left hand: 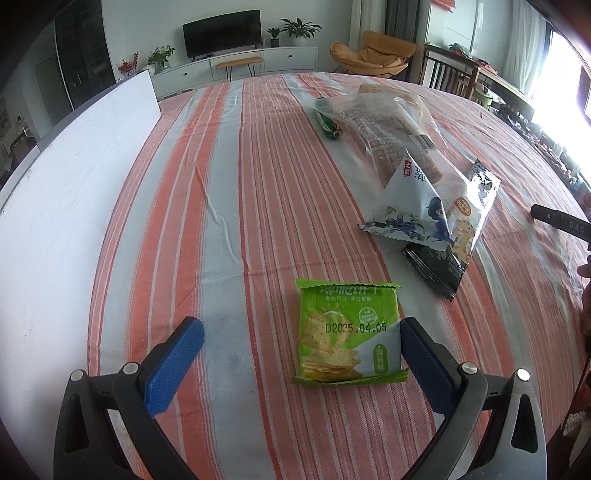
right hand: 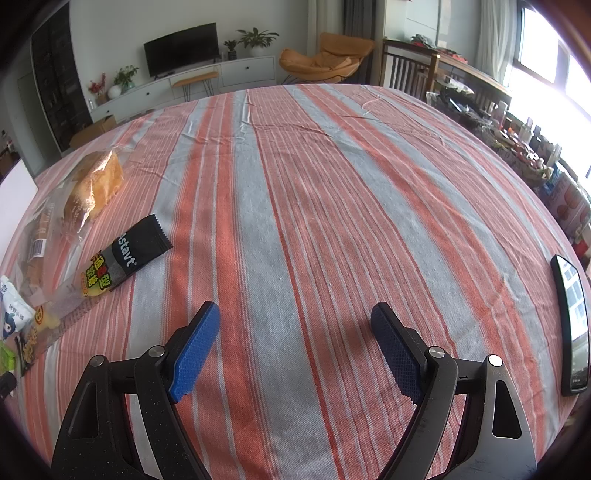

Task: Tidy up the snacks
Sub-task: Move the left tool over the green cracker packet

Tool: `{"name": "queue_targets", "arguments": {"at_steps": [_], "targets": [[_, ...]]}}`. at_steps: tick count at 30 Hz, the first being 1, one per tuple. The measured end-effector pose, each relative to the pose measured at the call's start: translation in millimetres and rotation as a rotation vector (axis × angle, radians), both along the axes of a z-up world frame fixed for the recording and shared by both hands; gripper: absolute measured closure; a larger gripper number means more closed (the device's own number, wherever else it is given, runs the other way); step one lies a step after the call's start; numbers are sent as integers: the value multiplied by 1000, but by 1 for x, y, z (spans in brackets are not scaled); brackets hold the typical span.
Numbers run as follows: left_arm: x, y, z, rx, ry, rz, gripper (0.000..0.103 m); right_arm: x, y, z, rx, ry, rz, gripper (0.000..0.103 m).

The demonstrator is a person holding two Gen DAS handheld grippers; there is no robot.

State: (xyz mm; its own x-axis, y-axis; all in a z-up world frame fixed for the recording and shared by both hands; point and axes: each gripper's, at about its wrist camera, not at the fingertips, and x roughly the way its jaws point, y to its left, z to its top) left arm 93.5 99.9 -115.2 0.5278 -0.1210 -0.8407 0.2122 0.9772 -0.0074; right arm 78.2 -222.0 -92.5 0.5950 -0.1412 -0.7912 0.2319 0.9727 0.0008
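Straddling cracker packet (left hand: 347, 334), left fingers (left hand: 176, 365) wide apart.

Home living room: television (left hand: 221, 32), armchair (left hand: 373, 55)

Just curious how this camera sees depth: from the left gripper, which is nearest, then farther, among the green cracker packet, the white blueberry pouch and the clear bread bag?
1. Green cracker packet, between the open left gripper fingers.
2. White blueberry pouch, ahead, right.
3. Clear bread bag, farthest, behind the pouch.
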Motion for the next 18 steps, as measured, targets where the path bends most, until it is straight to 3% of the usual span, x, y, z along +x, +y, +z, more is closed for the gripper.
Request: {"name": "queue_targets", "arguments": {"at_steps": [18], "targets": [[5,-1,0,8,41,-14,0,0,-1,0,0,0,0,17]]}}
